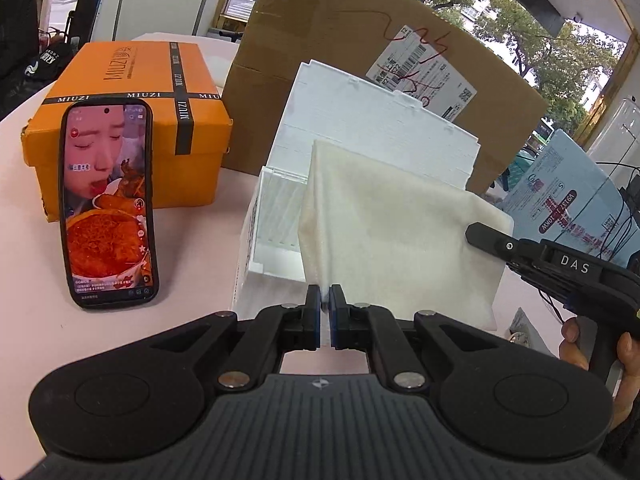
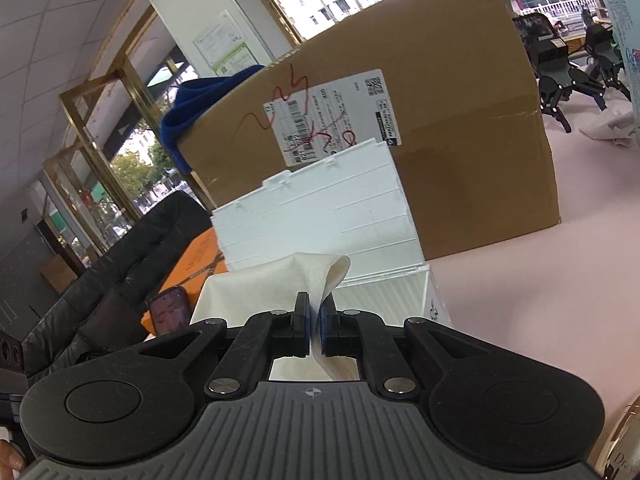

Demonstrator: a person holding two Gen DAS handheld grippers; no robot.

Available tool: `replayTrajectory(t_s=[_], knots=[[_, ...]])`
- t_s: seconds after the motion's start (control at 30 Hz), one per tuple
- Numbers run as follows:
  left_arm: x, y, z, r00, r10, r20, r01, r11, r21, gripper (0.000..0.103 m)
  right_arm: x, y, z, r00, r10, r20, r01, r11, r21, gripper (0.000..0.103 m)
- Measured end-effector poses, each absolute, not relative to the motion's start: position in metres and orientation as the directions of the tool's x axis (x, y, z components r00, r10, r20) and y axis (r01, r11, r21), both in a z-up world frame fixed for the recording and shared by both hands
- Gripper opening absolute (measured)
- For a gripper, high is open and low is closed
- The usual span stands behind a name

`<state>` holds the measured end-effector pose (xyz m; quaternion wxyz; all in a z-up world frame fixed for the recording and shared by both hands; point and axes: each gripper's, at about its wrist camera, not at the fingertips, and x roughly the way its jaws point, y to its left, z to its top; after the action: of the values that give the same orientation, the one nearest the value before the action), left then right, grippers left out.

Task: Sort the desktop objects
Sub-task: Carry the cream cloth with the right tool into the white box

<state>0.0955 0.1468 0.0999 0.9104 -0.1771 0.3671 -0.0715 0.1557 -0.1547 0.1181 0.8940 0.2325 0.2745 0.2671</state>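
Foam sheet (image 1: 396, 232), white, thin and limp, held up over the open white box (image 1: 276, 220) and draped across the box's right part. Box lid (image 1: 376, 128) stands raised behind the sheet, leaning toward the big cardboard carton (image 1: 320, 40).

Left gripper (image 1: 325, 300): jaws pinched shut on the sheet's near lower edge, just in front of the box. Right gripper (image 2: 315, 312): also clamped on the sheet, at its right edge; a curl of foam stands up past the fingertips in the right wrist view. Sheet hangs between the two holds with some slack.

Whether the sheet is going into the box or coming out of it, the pictures do not settle; both fit.

Risks, as I judge them:
- Both holds are on thin edge margins. Foam compresses and tears easily; pulling the grippers apart could rip an edge or slip it from a pinch.
- If one side lets go, the sheet swings down on the other hold and may fold over the box wall.
- The raised lid is just behind the sheet. A push backward could knock it, or drag the light box across the worktop (image 1: 192, 320).
- Phone (image 1: 107, 204) stands propped against the orange box (image 1: 132, 120), left of the white box, near the left gripper. A leftward sweep of the sheet or gripper could tip it flat.
- Box interior is partly hidden by the sheet, so what lies under it cannot be checked.
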Motion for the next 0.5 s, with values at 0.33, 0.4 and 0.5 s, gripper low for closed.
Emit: replayTrajectory(t_s=[0.33, 0.4, 0.5], knots=[[0.11, 0.148, 0.095, 0.698, -0.302, -0.65, 0.025, 0.917, -0.399, 0.004, 0.179, -0.139, 0.103, 0.708, 0.509, -0.489, -0.295, 0.843, 0.45, 0.005], [0.111, 0.15, 0.095, 0.694, -0.312, -0.649, 0.033, 0.914, -0.404, 0.005, 0.181, -0.133, 0.102, 0.713, 0.491, -0.5, -0.297, 0.858, 0.419, 0.005], [0.108, 0.152, 0.102, 0.702, -0.309, -0.642, 0.054, 0.921, -0.385, 0.009, 0.183, -0.126, 0.101, 0.719, 0.464, -0.517, -0.295, 0.878, 0.377, 0.005]])
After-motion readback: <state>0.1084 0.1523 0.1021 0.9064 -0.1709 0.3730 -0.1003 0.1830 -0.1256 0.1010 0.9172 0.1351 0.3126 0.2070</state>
